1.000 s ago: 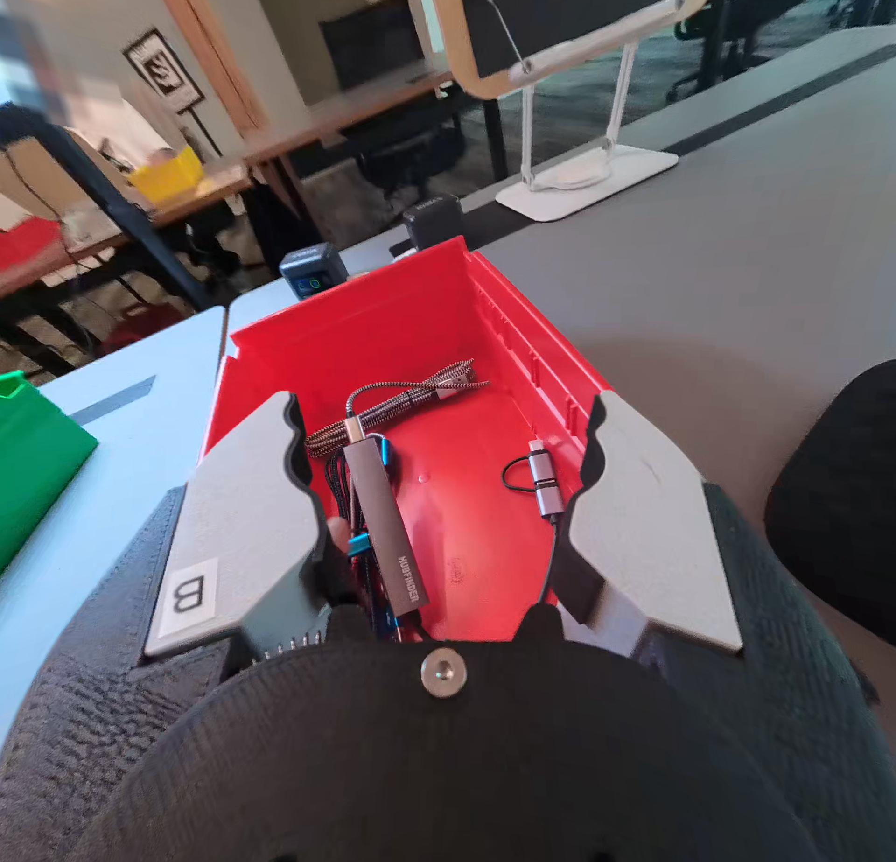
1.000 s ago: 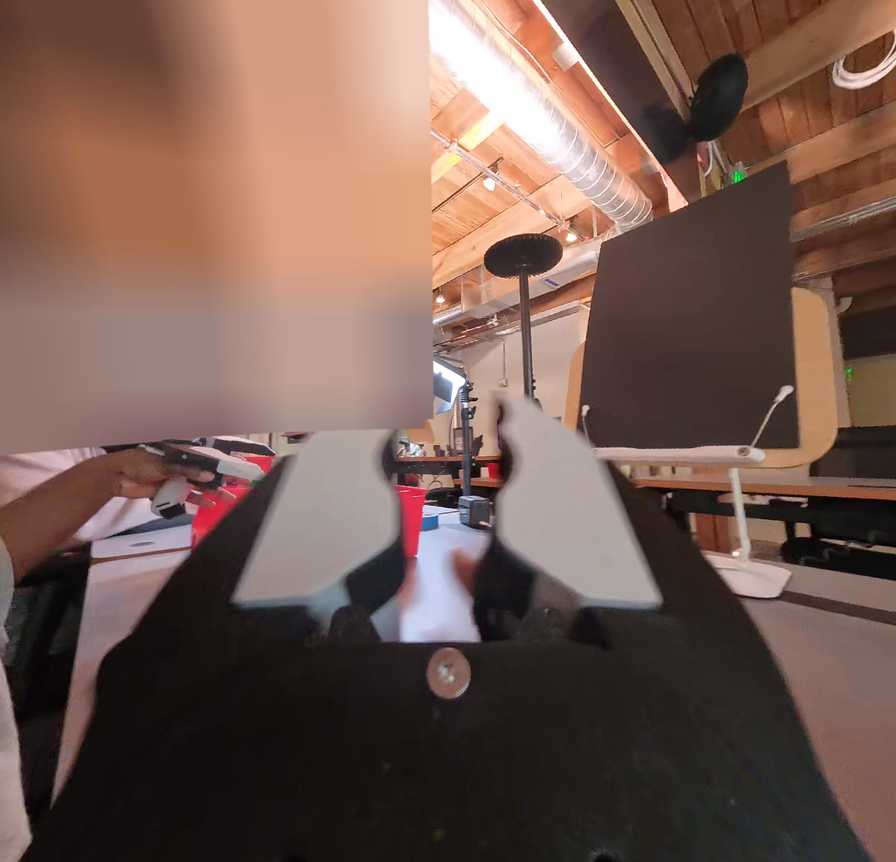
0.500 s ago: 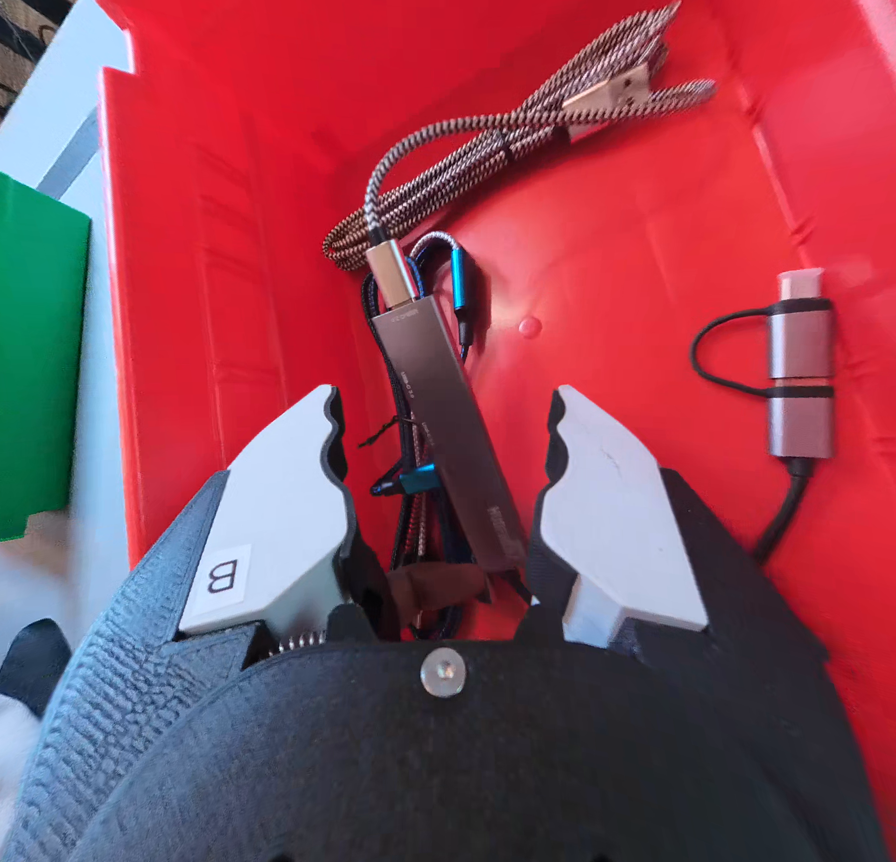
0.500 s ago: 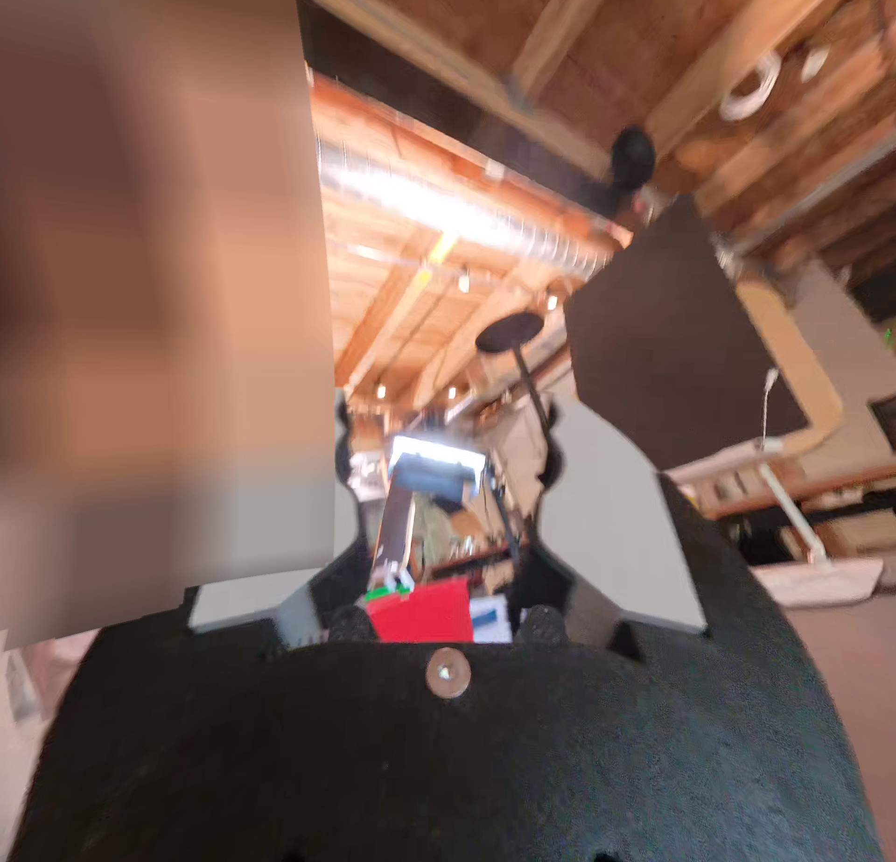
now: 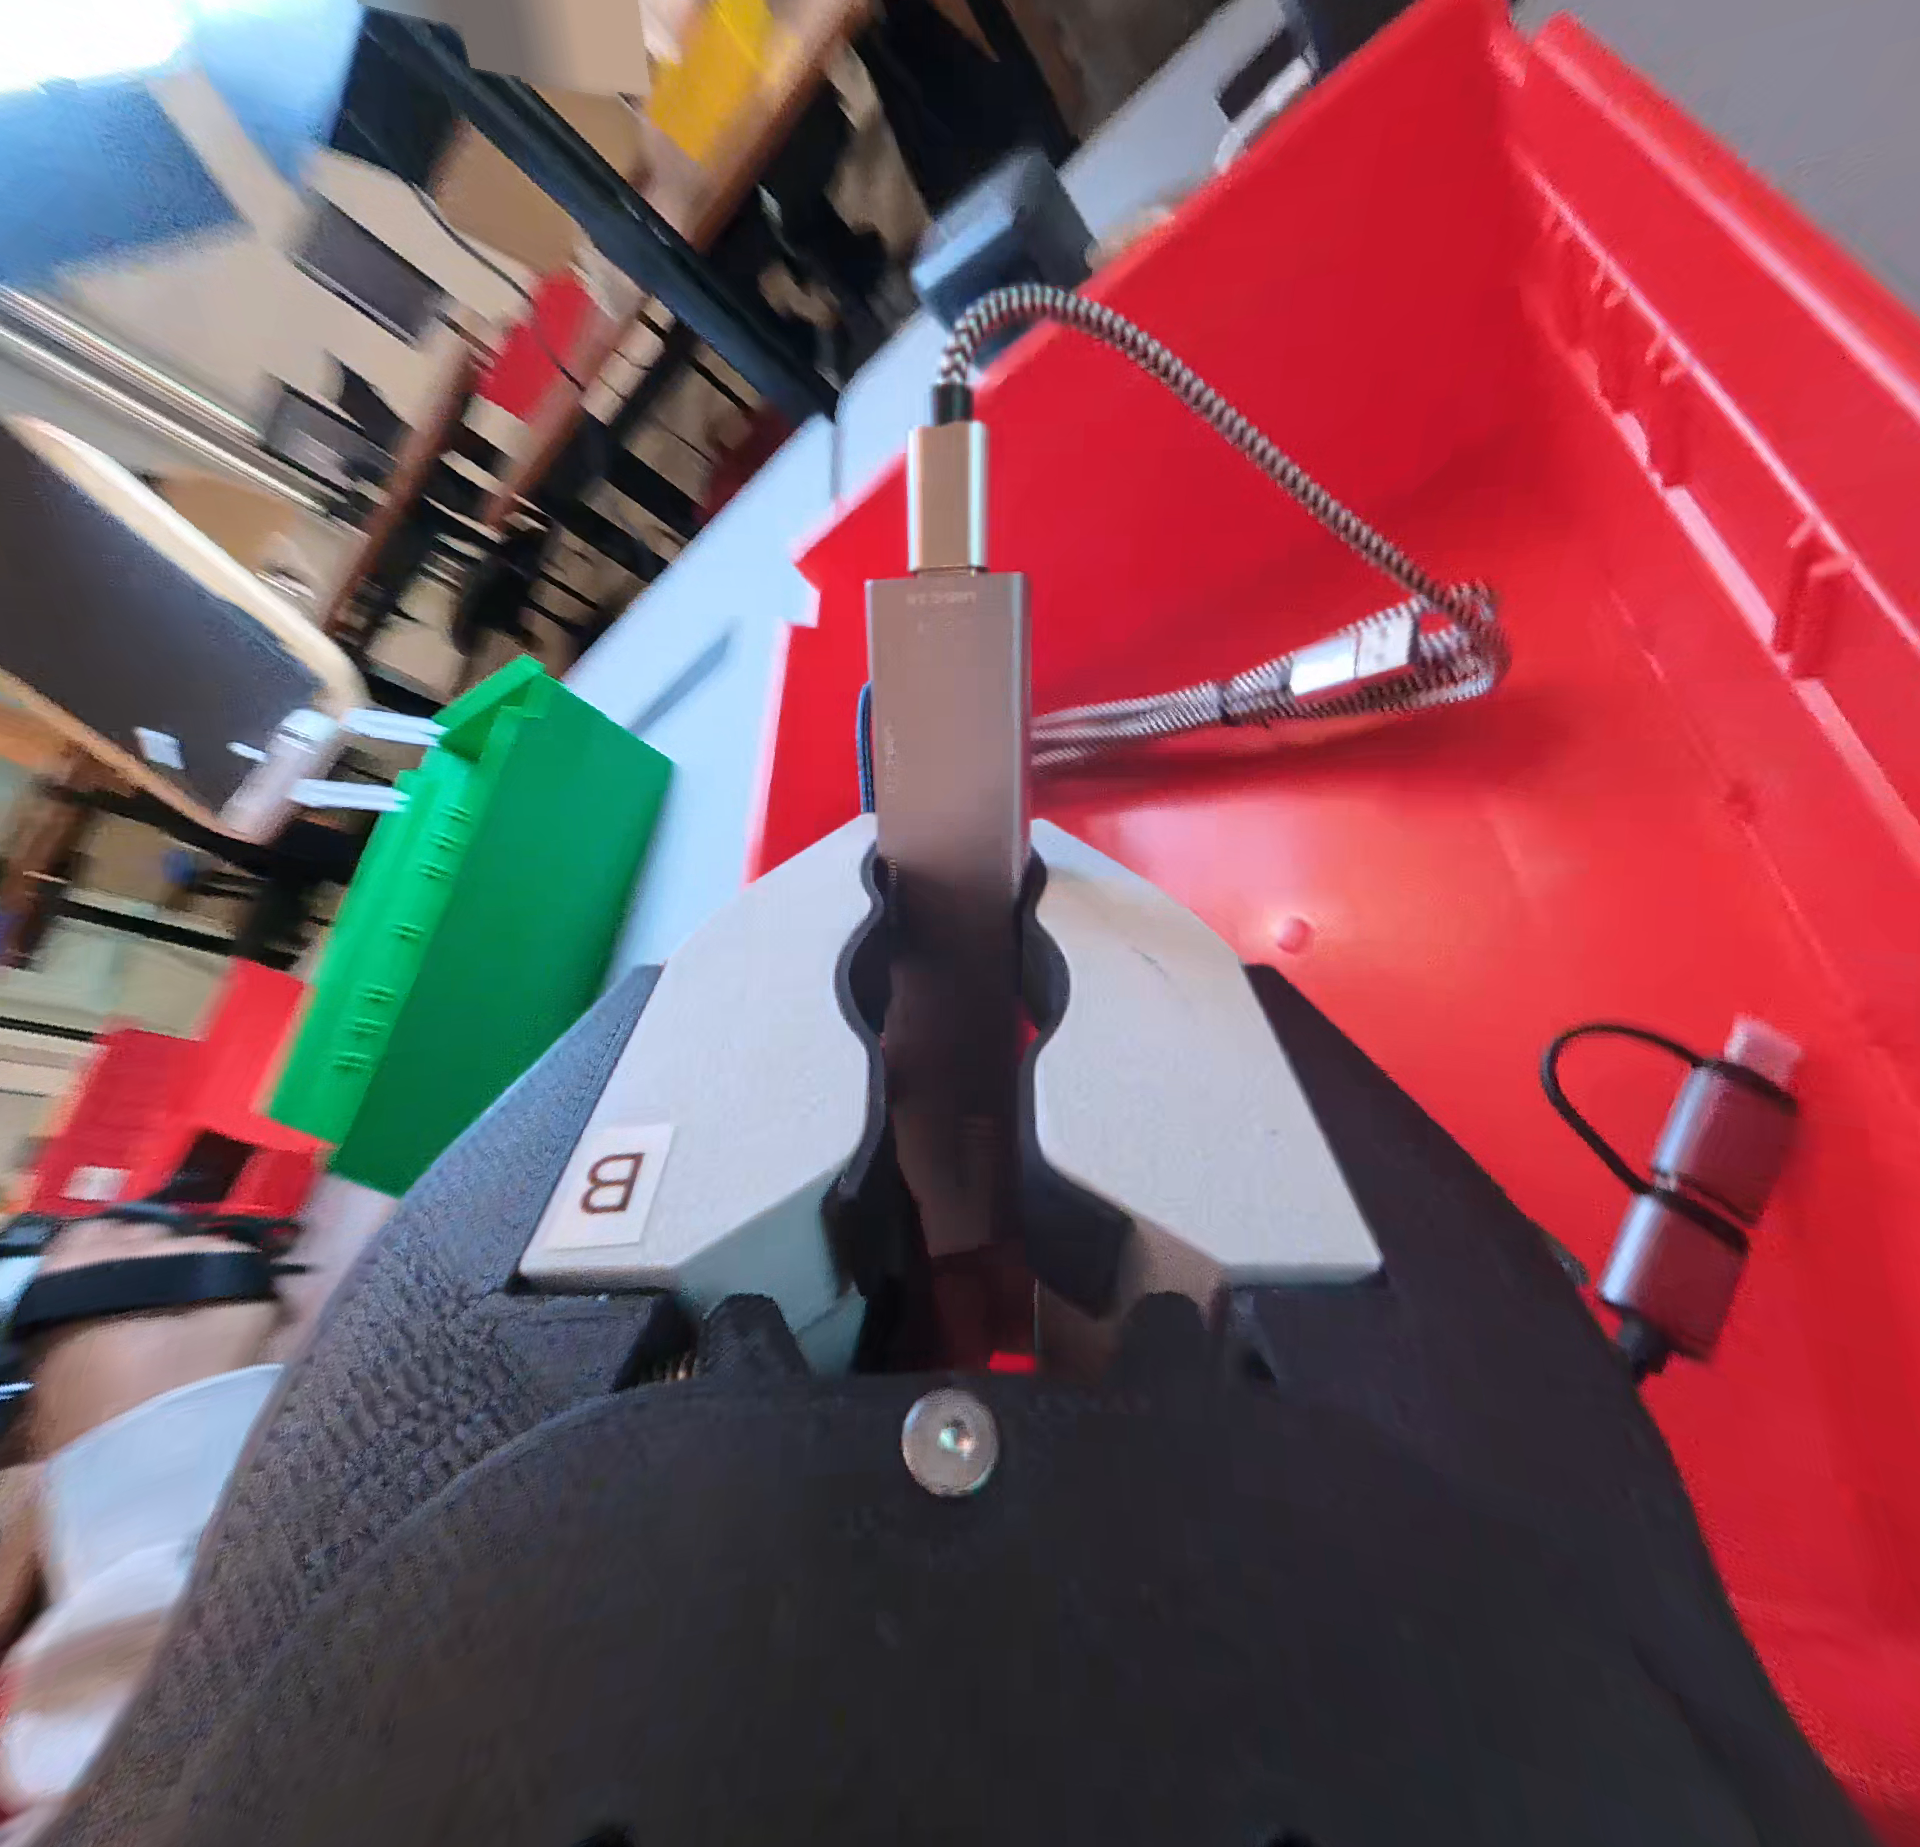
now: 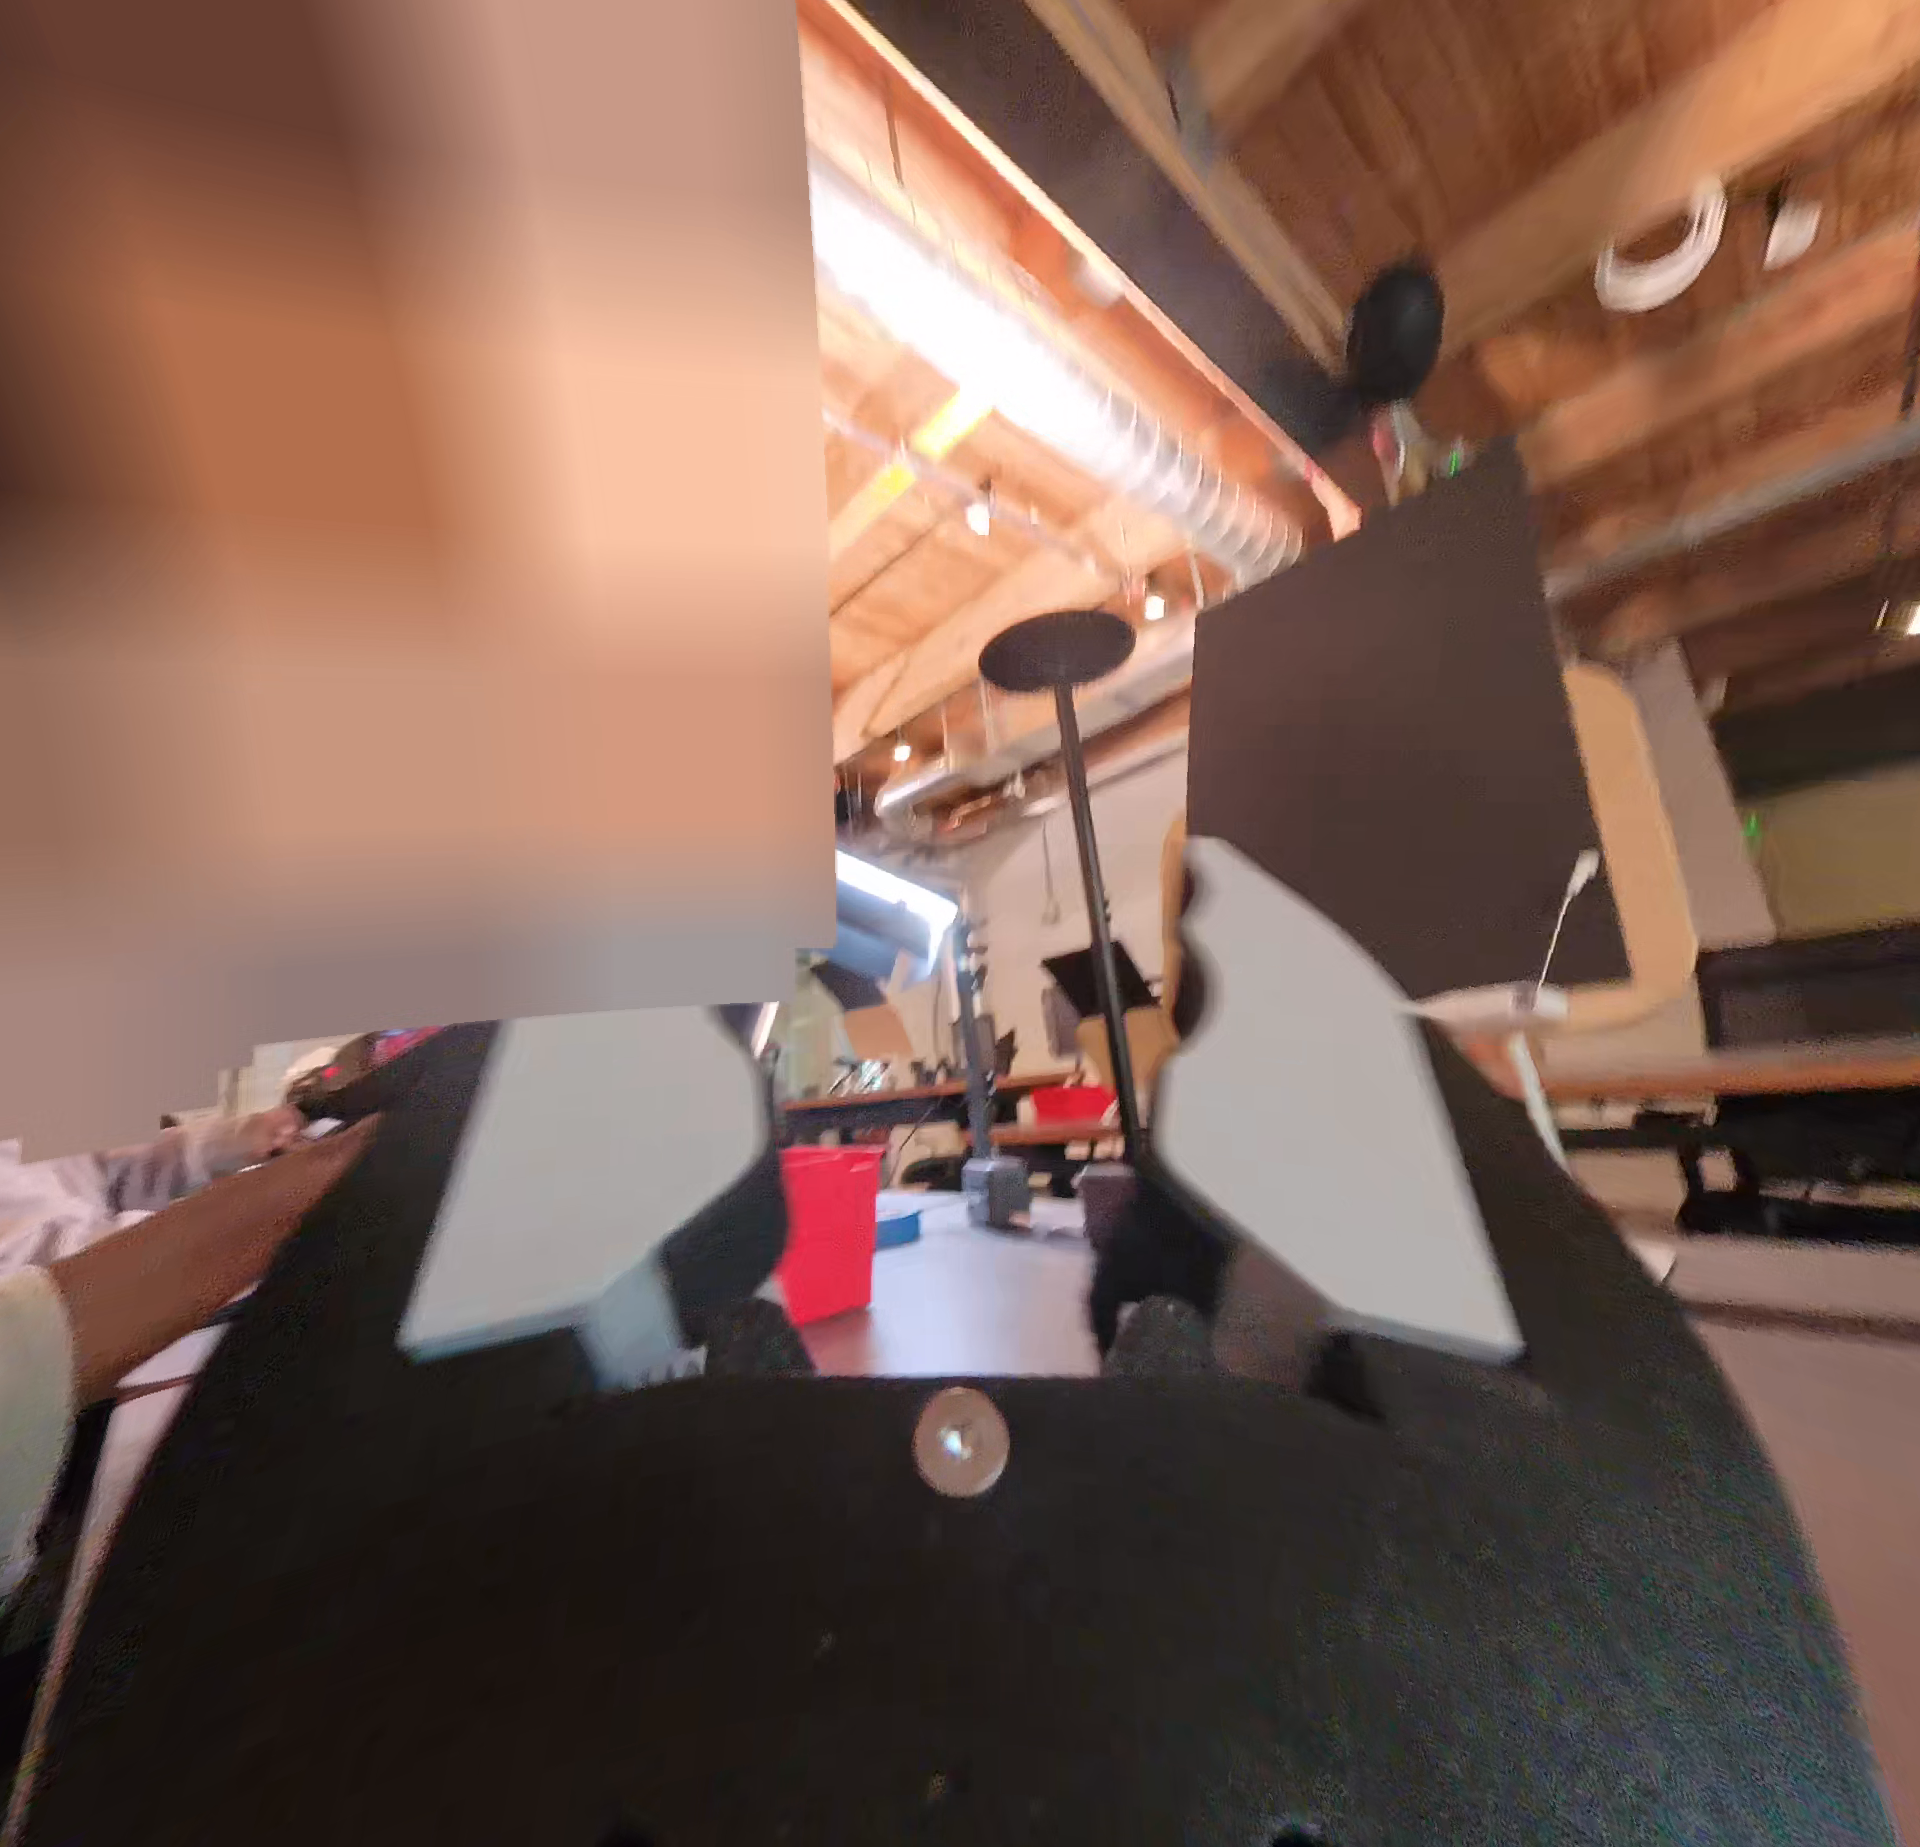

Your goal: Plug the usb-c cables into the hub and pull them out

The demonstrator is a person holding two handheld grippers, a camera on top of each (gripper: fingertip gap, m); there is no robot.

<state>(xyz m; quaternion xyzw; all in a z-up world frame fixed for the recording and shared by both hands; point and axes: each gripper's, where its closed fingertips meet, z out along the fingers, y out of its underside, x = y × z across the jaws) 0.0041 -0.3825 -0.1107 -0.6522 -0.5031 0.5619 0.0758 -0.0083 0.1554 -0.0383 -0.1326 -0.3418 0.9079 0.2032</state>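
wooden rafters and a long duct fill the right wrist view, which looks up and away from the work, so nothing there tells me how near the right gripper (image 6: 961, 1101) is to anything; its jaws stand apart with only air between them. over on the left, the left gripper (image 5: 951, 976) has its jaws closed on the hub (image 5: 951, 758), the grey bar running straight out ahead between the fingers, its far end well past the tips. a braided cable (image 5: 1226, 415) is plugged into that far end and arcs off to the right of the jaws, its bundled rest lying in the red bin (image 5: 1455, 862). further right and nearer, an adapter (image 5: 1694, 1205) on a black lead lies on the bin floor, apart from the jaws. left of the jaws sits a green bin (image 5: 468, 924). the worry i'd have: the grip is on the hub's near part only, so a pull on the plug could lever the bar or slide it out between the pads. the cable's bundle could also drag or snag on the bin wall as the hub goes higher. and with the right gripper aimed at the ceiling, it must swing a long way round to find a small plug, which invites a crooked pinch and a bent connector. the left view is smeared at its edges, so it seems to be moving fast.
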